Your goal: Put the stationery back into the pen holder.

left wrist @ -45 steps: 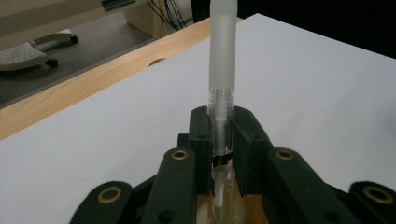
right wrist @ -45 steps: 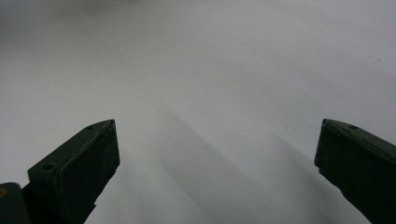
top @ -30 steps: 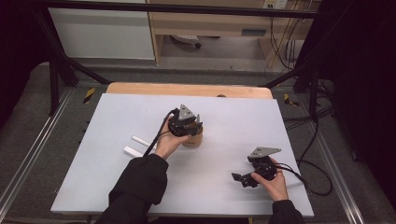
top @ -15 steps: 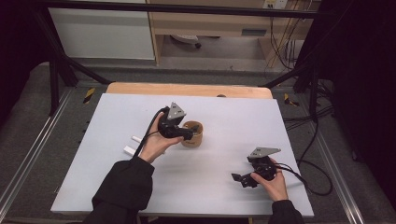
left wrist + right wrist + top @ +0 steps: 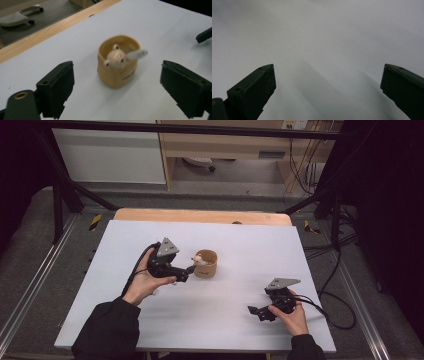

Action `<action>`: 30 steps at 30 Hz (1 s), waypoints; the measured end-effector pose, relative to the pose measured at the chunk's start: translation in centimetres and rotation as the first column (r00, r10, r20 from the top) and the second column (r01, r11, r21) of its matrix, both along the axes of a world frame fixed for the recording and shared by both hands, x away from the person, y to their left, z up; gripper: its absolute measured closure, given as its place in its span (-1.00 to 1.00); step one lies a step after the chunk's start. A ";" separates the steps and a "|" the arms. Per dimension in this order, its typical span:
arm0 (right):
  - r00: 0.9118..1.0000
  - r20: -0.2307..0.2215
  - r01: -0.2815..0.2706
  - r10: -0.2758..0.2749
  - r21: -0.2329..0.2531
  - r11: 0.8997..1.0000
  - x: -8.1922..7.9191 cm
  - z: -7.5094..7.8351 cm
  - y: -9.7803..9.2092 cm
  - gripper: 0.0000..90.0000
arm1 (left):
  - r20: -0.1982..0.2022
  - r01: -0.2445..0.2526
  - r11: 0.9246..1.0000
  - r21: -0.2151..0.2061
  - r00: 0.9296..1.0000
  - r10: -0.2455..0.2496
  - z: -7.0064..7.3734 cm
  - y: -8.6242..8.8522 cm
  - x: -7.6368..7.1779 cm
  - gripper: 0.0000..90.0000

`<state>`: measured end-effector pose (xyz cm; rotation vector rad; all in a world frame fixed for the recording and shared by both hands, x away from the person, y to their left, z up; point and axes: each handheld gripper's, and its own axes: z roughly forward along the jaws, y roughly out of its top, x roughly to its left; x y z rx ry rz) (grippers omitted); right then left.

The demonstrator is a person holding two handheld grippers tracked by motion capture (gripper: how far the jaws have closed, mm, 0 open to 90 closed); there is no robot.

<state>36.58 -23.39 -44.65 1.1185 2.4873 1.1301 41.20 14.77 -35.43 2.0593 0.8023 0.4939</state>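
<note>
While the left gripper [image 5: 117, 93] stands wide open and empty, the cup [image 5: 118, 64] sits upright just ahead (right gripper [image 5: 261, 311] well apart).

Lab or test workspace, indicated by a white counter [image 5: 150, 320] framed by metal rails [image 5: 30, 290], trailing cables [image 5: 330, 270], dark curtains [image 5: 390, 195].

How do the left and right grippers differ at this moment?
The left gripper points at the yellow bear cup near the table's middle; the right gripper sits near the front edge of the white table, facing bare surface. The left is raised in the hand; the right lies low. Both have open, empty jaws.
</note>
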 end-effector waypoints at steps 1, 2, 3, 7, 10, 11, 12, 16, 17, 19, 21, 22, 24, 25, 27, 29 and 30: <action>1.000 0.000 -0.002 0.002 -0.002 1.000 0.0 0.0 0.0 -0.98 | -0.003 -0.005 1.000 0.002 1.000 0.005 -0.3 0.5 -0.2 -0.77; 1.000 0.000 -0.004 0.004 -0.003 1.000 0.0 0.0 0.0 -0.98 | -0.007 -0.010 1.000 0.001 1.000 0.010 -0.6 0.9 -0.4 -0.78; 1.000 -0.003 -0.002 0.002 -0.004 1.000 0.0 0.0 0.0 -0.98 | -0.012 -0.014 1.000 -0.002 1.000 0.014 -0.9 1.4 -0.6 -0.79; 1.000 -0.004 -0.003 0.003 0.001 1.000 0.0 -0.1 0.1 -0.98 | -0.031 -0.027 1.000 0.008 0.999 0.027 -2.3 3.0 -1.5 -0.82; 1.000 -0.008 -0.001 0.001 0.008 1.000 -0.1 -0.1 0.2 -0.98 | -0.050 -0.040 0.999 0.017 0.998 0.041 -3.3 4.3 -2.1 -0.84; 1.000 -0.008 -0.003 0.003 0.011 1.000 -0.1 -0.1 0.2 -0.98 | -0.054 -0.046 0.999 0.021 0.997 0.048 -3.6 4.7 -2.3 -0.84; 1.000 -0.012 -0.001 0.001 0.013 1.000 -0.1 -0.1 0.2 -0.98 | -0.059 -0.051 0.998 0.024 0.997 0.052 -3.9 5.1 -2.5 -0.84; 1.000 -0.012 -0.008 0.008 0.002 1.000 -0.1 0.0 0.6 -0.98 | -0.081 -0.072 0.997 0.024 0.994 0.073 -5.1 6.6 -3.3 -0.84; 1.000 -0.013 -0.013 0.013 0.004 1.000 -0.2 0.0 0.7 -0.98 | -0.088 -0.077 0.997 0.021 0.993 0.079 -5.3 7.0 -3.5 -0.84; 1.000 -0.018 -0.013 0.013 0.003 1.000 -0.1 0.1 0.9 -0.98 | -0.095 -0.087 0.996 0.015 0.992 0.088 -5.8 7.7 -3.8 -0.84; 1.000 -0.015 -0.012 0.012 -0.007 1.000 -0.2 0.2 1.2 -0.98 | -0.099 -0.095 0.995 0.013 0.990 0.096 -6.2 8.3 -4.2 -0.84; 1.000 -0.016 -0.016 0.016 -0.006 1.000 -0.2 0.2 1.4 -0.98 | -0.101 -0.097 0.995 0.011 0.990 0.098 -6.3 8.5 -4.3 -0.84; 1.000 -0.006 -0.028 0.028 -0.010 1.000 -0.2 0.4 1.9 -0.98 | -0.102 -0.100 0.995 0.009 0.990 0.100 -6.6 9.0 -4.7 -0.84; 1.000 -0.002 -0.031 0.031 -0.011 0.999 -0.2 0.4 2.1 -0.98 | -0.103 -0.100 0.995 0.010 0.990 0.101 -6.7 9.2 -4.9 -0.84; 1.000 -0.007 -0.030 0.029 -0.014 0.999 -0.2 0.6 2.7 -0.98 | -0.107 -0.098 0.995 0.013 0.989 0.099 -7.0 9.6 -5.3 -0.84; 0.999 0.000 -0.038 0.038 -0.020 0.999 -0.2 0.7 3.4 -0.98 | -0.112 -0.100 0.995 0.013 0.989 0.101 -7.3 9.9 -5.6 -0.84; 0.999 -0.003 -0.036 0.036 -0.017 0.999 -0.3 0.8 3.8 -0.98 | -0.117 -0.098 0.995 0.012 0.988 0.099 -7.4 10.1 -5.8 -0.84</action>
